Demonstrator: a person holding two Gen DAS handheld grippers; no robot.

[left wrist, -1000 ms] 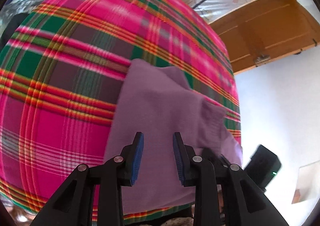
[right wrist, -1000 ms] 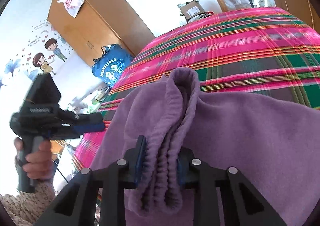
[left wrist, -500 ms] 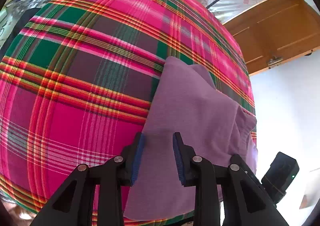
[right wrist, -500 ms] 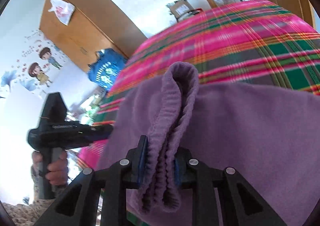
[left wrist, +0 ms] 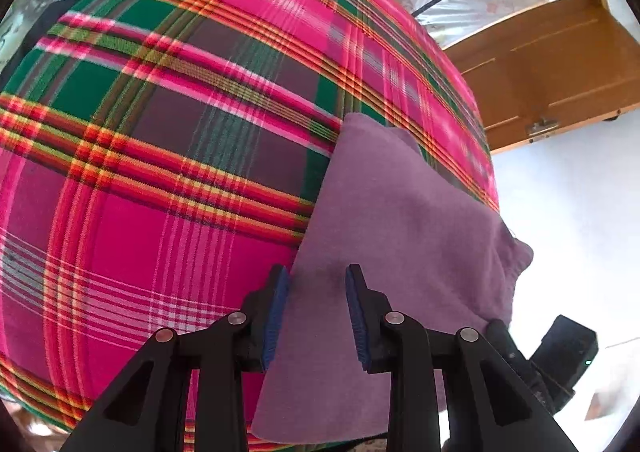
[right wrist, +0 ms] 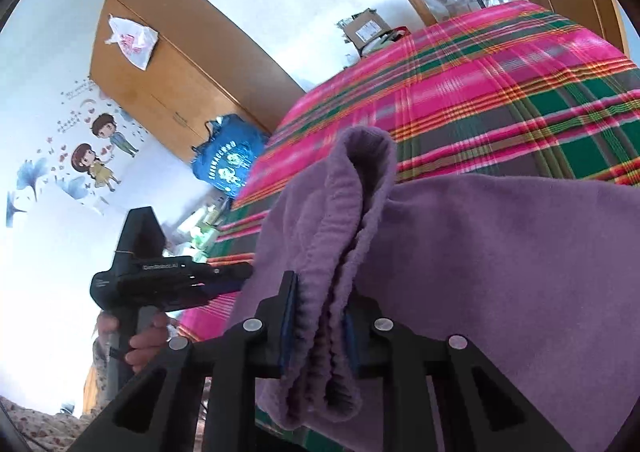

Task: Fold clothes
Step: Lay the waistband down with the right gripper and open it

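A purple garment (left wrist: 400, 236) lies on the pink and green plaid bedspread (left wrist: 160, 156), near its right edge. My left gripper (left wrist: 316, 292) hovers open over the garment's left border, with nothing pinched between its blue pads. In the right wrist view, my right gripper (right wrist: 320, 316) has the bunched ribbed hem of the purple garment (right wrist: 500, 252) between its pads and lifted into a ridge. Its jaws are closing and press on the cloth. A hand holds the left gripper (right wrist: 172, 280) at the left, with its tips by the cloth's edge.
A wooden wardrobe (right wrist: 168, 64) with a white plastic bag (right wrist: 132, 40) on top stands behind the bed. A blue bag (right wrist: 228, 160) leans at its foot. A cardboard box (right wrist: 366, 28) sits past the bed's far end. A wooden door (left wrist: 560, 64) and pale floor (left wrist: 580, 212) lie to the right.
In the left wrist view the garment has slid to the right, so the left gripper now stands over its left border. The right gripper squeezes the hem narrower.
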